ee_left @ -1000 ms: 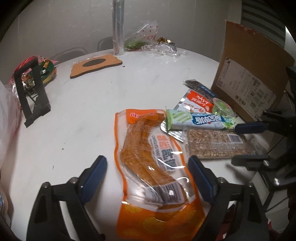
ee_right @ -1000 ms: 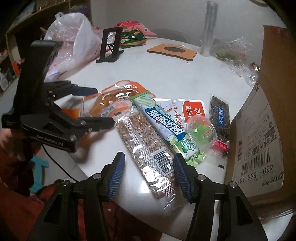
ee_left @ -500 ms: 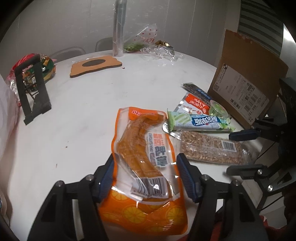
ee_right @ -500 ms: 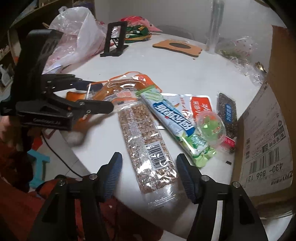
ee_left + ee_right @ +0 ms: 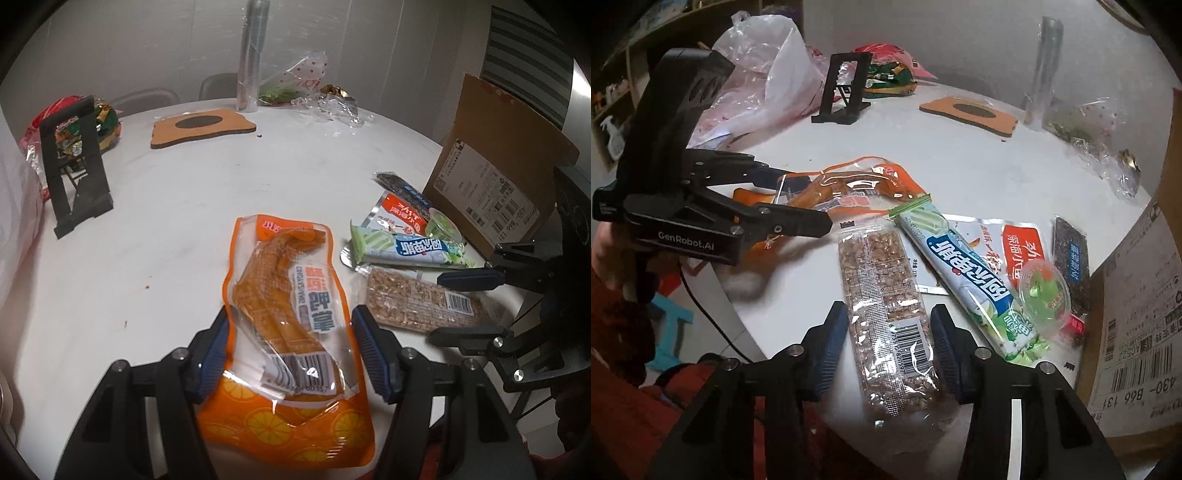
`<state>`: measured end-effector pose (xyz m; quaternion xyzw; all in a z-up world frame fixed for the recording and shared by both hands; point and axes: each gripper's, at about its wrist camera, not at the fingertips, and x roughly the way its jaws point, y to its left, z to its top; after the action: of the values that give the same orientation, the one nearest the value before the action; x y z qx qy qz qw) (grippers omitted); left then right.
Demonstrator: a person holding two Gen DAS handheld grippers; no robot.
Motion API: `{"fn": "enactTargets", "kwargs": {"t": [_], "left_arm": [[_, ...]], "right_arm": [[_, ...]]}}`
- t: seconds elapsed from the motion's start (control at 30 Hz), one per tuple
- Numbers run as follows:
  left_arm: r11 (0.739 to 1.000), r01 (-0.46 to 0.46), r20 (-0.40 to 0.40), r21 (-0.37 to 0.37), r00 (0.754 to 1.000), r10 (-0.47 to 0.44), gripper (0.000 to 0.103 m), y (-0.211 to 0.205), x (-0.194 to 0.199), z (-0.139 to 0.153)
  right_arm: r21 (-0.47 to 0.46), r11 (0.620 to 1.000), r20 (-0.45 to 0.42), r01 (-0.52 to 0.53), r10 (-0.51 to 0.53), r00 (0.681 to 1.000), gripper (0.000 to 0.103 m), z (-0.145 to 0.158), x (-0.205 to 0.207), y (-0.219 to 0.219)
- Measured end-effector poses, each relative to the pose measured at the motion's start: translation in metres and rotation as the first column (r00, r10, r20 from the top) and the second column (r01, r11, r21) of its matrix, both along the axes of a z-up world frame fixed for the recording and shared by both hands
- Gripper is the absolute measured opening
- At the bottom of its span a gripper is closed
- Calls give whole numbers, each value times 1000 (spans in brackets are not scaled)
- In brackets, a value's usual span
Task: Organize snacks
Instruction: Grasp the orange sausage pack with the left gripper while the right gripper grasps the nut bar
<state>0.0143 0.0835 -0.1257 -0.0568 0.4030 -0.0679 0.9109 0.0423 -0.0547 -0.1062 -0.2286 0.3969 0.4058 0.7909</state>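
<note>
Narrowed since a second ago: both sets of jaws, drawn in from a wide spread around their packets.

Left gripper point(image 5: 290, 352): jaws pressed against the two long edges of the orange plastic pouch of braised duck feet point(image 5: 291, 317), pinching it near its barcode end. Pouch lying flat on the white round desk point(image 5: 166, 206), long axis running straight ahead from between the jaws.

Right gripper point(image 5: 888, 338): jaws closing on the clear long wrapper of brown grain bar point(image 5: 886, 306), pads at or just beside its edges; firm pinch not yet plain. Long axis likewise straight out from the jaws, barcode end between them.

Beyond the right jaws, toward the right: green-and-white biscuit tube pack point(image 5: 971, 273), with the brown cardboard box point(image 5: 1137, 317) farther right, nearer the right hand and likely the destination.
</note>
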Motion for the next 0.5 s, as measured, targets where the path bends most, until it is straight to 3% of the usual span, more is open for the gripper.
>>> {"fn": "enactTargets", "kwargs": {"t": [0.5], "left_arm": [[1000,-30,32,-9,999,31,61,7,-4,10]], "right_arm": [[13,1000,41,14,-15,999,42,17,-4,1]]}}
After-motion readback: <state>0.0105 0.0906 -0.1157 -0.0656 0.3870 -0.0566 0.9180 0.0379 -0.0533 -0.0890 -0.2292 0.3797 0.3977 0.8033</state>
